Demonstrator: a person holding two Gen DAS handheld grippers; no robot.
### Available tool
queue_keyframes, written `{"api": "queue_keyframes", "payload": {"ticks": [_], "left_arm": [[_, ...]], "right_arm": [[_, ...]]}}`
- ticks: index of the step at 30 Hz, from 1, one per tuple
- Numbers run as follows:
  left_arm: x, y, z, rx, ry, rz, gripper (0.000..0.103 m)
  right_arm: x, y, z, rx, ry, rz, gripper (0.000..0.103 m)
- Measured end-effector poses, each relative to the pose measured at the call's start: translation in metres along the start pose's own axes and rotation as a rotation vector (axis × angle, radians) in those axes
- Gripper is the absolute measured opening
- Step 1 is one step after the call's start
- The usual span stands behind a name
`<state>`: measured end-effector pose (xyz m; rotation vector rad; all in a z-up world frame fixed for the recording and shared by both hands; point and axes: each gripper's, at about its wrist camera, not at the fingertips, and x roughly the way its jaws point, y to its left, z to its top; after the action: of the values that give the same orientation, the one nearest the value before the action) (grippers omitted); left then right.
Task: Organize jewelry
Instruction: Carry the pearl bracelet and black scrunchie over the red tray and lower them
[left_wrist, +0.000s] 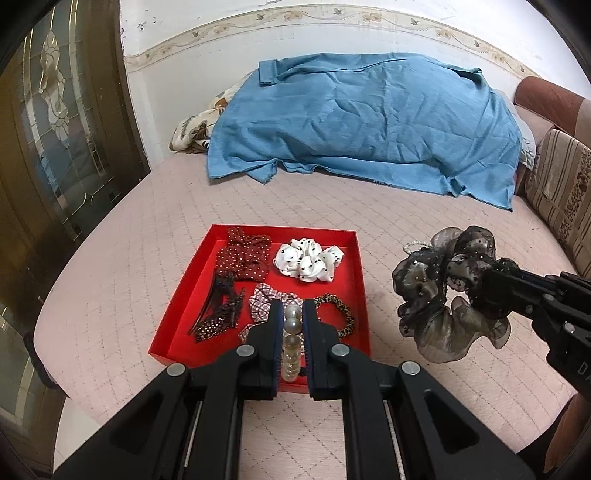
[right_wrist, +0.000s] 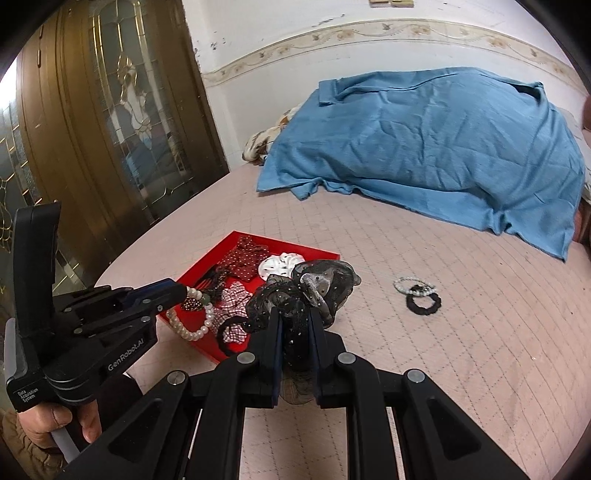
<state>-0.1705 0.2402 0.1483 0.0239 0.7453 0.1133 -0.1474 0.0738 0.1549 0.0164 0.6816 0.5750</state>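
Left wrist view puts a pearl bracelet (left_wrist: 290, 345) right between the fingers of our left gripper (left_wrist: 291, 314), which is nearly closed and clamps the beads in a line above the near edge of the red tray (left_wrist: 356, 295). In the right wrist view we see that same bracelet (right_wrist: 192, 317) hanging as a loop from the left gripper (right_wrist: 183, 293) over the tray's near corner (right_wrist: 207, 350).

Our right gripper (right_wrist: 295, 314) is also almost closed, pinching a dark sheer scrunchie (right_wrist: 314, 291) with small dots; from the left wrist view the scrunchie (left_wrist: 443, 291) hangs in the air to the right of the tray, clear of the bed.

Inside the tray we see a dark red dotted bow (left_wrist: 245, 258) at the far left, a white scrunchie (left_wrist: 308, 262) with black spots at the far right, a dark hair clip (left_wrist: 219, 306) on the left, a checked scrunchie (left_wrist: 262, 295) in the middle and a leopard-print hair tie (left_wrist: 338, 314) on the right.

Further right on the pink quilted bed (right_wrist: 461, 350) lie a small bead bracelet (right_wrist: 404, 285) and a black hair tie (right_wrist: 424, 303), touching each other, well apart from the tray. A blue cloth (right_wrist: 436, 147) covers the far end of the bed. A hand (right_wrist: 59, 424) grips the left gripper's handle.
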Motion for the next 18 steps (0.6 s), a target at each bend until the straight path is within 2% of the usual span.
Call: {"api": "queue_keyframes", "payload": {"ticks": [14, 18], "left_arm": [[0.004, 0.016, -0.001, -0.016, -0.002, 0.016, 0.010], [0.002, 0.024, 0.003, -0.025, -0.001, -0.007, 0.010]], "right_arm": [[0.010, 0.005, 0.002, 0.002, 0.024, 0.012, 0.014], [0.008, 0.003, 0.003, 0.006, 0.020, 0.008, 0.014]]}}
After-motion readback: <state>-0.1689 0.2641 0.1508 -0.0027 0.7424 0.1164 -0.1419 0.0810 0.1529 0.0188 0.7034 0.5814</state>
